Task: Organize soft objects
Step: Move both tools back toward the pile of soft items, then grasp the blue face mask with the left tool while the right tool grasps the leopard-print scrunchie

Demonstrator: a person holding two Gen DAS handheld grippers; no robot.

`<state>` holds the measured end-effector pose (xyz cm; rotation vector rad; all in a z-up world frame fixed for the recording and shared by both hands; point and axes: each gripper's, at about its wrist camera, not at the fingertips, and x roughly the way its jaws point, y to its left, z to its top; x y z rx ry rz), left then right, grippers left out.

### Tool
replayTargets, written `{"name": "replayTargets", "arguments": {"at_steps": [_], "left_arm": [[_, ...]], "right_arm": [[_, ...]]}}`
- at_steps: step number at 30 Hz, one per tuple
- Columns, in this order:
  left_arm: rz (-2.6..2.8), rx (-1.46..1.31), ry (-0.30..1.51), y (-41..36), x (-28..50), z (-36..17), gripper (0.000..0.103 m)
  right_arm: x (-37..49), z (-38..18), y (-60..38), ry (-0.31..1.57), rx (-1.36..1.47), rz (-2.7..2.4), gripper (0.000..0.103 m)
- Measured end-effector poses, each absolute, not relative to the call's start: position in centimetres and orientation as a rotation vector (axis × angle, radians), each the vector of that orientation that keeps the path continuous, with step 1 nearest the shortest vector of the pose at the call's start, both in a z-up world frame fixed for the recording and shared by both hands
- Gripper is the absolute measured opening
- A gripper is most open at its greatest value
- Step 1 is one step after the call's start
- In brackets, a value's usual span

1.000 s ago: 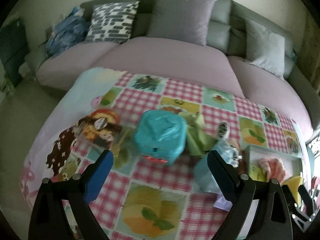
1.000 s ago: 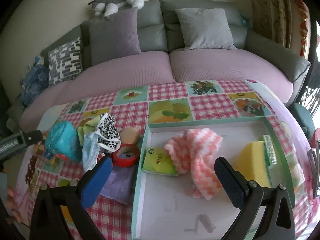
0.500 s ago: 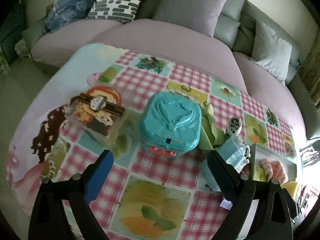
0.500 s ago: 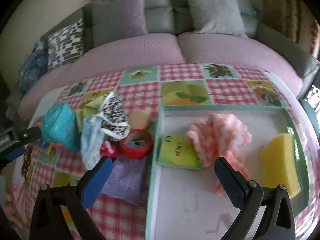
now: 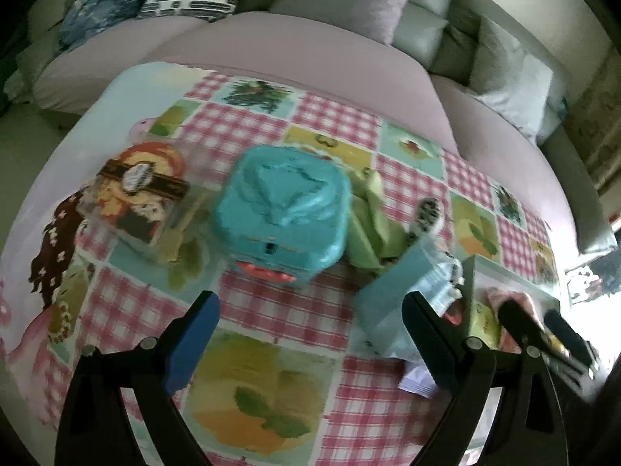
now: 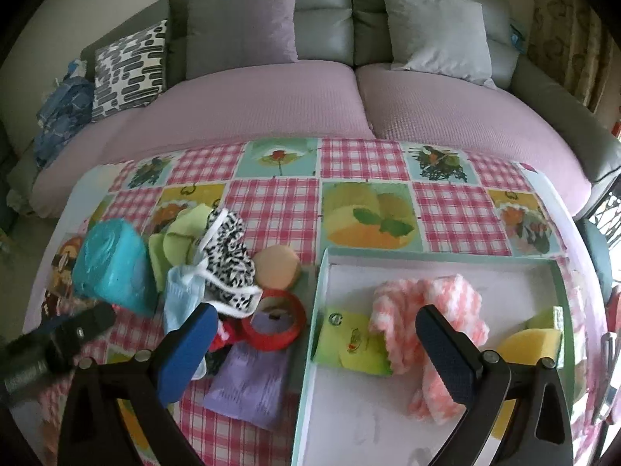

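The soft things fall into two groups, and the split suggests how the sorting is meant to go: a pink-and-white knitted cloth [image 6: 427, 310], a yellow-green cloth [image 6: 351, 343] and a yellow sponge [image 6: 531, 343] already lie inside the shallow green-rimmed tray [image 6: 442, 257] on the right of the table, while a loose heap waits just left of it on the checked tablecloth [image 6: 271, 202]. In that heap a black-and-white patterned fabric [image 6: 229, 252] drapes over a light green cloth [image 6: 176, 240], a pale blue face mask [image 6: 180, 295] leans in front of them, a round peach puff [image 6: 276, 270] sits just beside the tray's left wall, and a lilac cloth [image 6: 248, 384] lies nearest, partly under a red tape roll [image 6: 273, 326]. The tape, a teal lidded box [image 5: 281, 209] and a clear packet with a brown label [image 5: 136, 202] further left look rigid, so I judge they are not meant for the tray. The right gripper [image 6: 318, 353] hangs above the tray's left wall with its fingers spread wide and nothing between them, straddling the boundary between the heap and the tray; it seems placed to reach left for the next piece. The left gripper [image 5: 310, 338] is likewise wide open and empty, poised on the near side of the teal box with the mask close by its right finger, probably ready to take something from its own side of the pile. The tray's near floor is bare, leaving room for the rest.
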<state>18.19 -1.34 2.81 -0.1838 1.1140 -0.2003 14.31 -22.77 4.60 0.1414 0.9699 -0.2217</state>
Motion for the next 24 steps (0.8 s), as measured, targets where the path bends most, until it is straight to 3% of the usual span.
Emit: {"name": "replayTargets", "arguments": {"at_steps": [18,24], "left_arm": [[-0.270,-0.034,1.211,-7.1,19.4,-0.6,0.094],[-0.277,-0.051,1.218,-7.3,19.7,-1.4,0.093]], "right_arm": [[15.3,2.3,-25.6,1.011,0.306,-0.171,0.100],[15.8,1.5,-24.9,1.007,0.338,-0.088,0.092]]}}
